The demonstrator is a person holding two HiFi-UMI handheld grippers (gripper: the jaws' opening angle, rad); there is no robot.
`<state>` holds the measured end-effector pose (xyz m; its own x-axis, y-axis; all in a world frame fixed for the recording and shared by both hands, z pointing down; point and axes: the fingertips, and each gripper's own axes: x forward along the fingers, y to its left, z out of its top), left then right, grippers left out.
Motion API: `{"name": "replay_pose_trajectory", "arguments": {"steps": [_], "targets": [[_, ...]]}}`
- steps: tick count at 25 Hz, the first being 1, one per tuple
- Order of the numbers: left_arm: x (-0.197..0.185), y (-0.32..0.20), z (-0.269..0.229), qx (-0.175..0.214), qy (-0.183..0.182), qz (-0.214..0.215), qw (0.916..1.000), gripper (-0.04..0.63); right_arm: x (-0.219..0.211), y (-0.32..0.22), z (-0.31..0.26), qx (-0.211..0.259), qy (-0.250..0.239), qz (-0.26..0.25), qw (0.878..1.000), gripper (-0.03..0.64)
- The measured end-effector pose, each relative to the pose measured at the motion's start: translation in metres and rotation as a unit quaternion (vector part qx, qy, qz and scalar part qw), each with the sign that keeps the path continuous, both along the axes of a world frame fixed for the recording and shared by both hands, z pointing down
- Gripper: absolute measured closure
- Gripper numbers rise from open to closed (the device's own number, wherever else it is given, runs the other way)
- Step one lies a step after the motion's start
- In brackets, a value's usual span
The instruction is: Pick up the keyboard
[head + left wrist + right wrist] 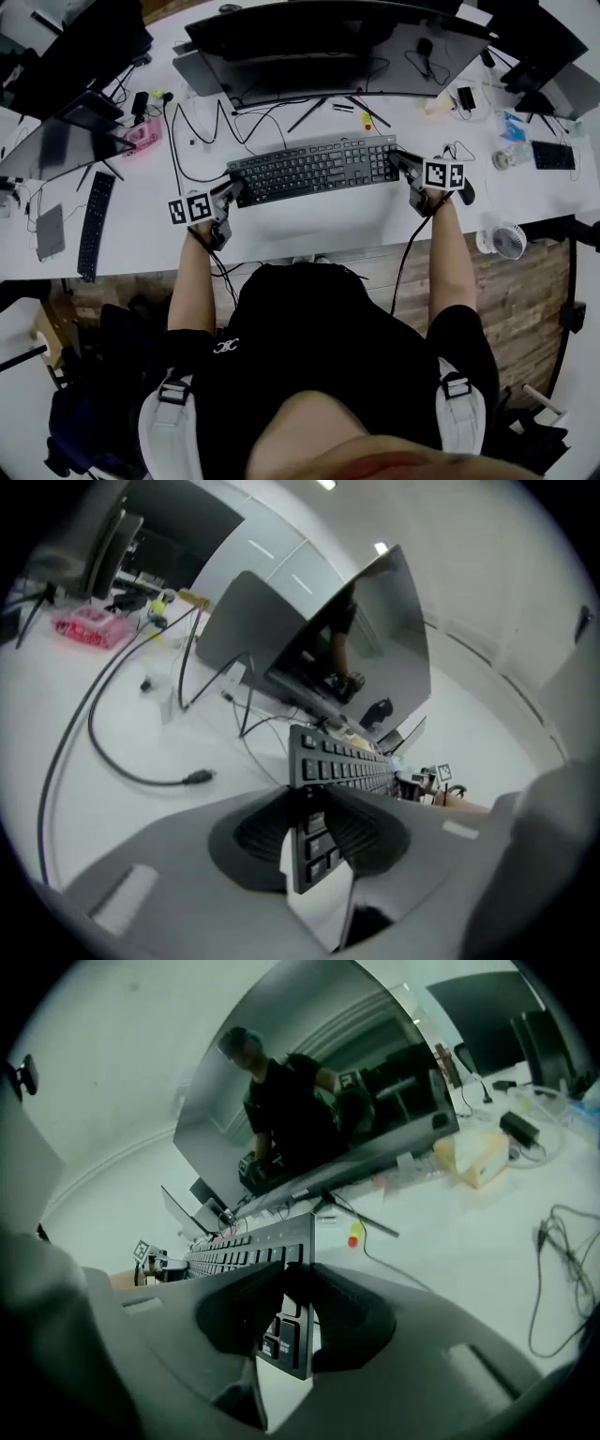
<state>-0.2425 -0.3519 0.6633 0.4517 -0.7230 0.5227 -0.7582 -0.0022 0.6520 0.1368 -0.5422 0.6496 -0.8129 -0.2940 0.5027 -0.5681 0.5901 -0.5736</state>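
A dark grey keyboard (314,169) hangs a little above the white desk (319,225), in front of the curved monitor. My left gripper (230,190) is shut on its left end and my right gripper (403,164) on its right end. In the left gripper view the keyboard (342,761) runs away from me edge-on, and the pads of the left gripper (309,813) press on both its faces. The right gripper view shows the same from the other end: the keyboard (248,1251) is clamped between the pads of the right gripper (295,1302).
The curved monitor (328,42) stands just behind the keyboard, with its stand legs and loose cables (202,131) on the desk. A second black keyboard (94,225) lies at the left. A small fan (508,240) sits at the desk's right front edge. A tissue box (478,1157) is at the right.
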Motion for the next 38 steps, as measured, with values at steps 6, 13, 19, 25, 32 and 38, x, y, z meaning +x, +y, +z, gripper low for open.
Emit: {"name": "replay_pose_trajectory", "arguments": {"steps": [6, 13, 19, 25, 32, 38], "targets": [[-0.016, -0.03, -0.107, 0.139, -0.056, 0.002, 0.9888, 0.433, -0.006, -0.018, -0.129, 0.153, -0.039, 0.01, 0.987, 0.529], [-0.024, -0.045, -0.268, 0.322, -0.111, 0.007, 0.9402, 0.431, -0.008, -0.009, -0.314, 0.343, -0.104, 0.018, 0.934, 0.528], [-0.03, -0.039, -0.373, 0.426, -0.158, 0.014, 0.8906, 0.426, -0.005, 0.024, -0.413, 0.438, -0.14, 0.036, 0.887, 0.528], [-0.026, -0.033, -0.404, 0.449, -0.174, 0.012, 0.8761, 0.426, -0.001, 0.037, -0.439, 0.47, -0.146, 0.043, 0.869, 0.529], [-0.024, -0.036, -0.398, 0.442, -0.176, 0.019, 0.8794, 0.425, 0.003, 0.034, -0.427, 0.464, -0.146, 0.044, 0.873, 0.529], [-0.023, -0.04, -0.399, 0.443, -0.181, 0.023, 0.8776, 0.425, 0.003, 0.03, -0.422, 0.454, -0.147, 0.05, 0.877, 0.529]]}}
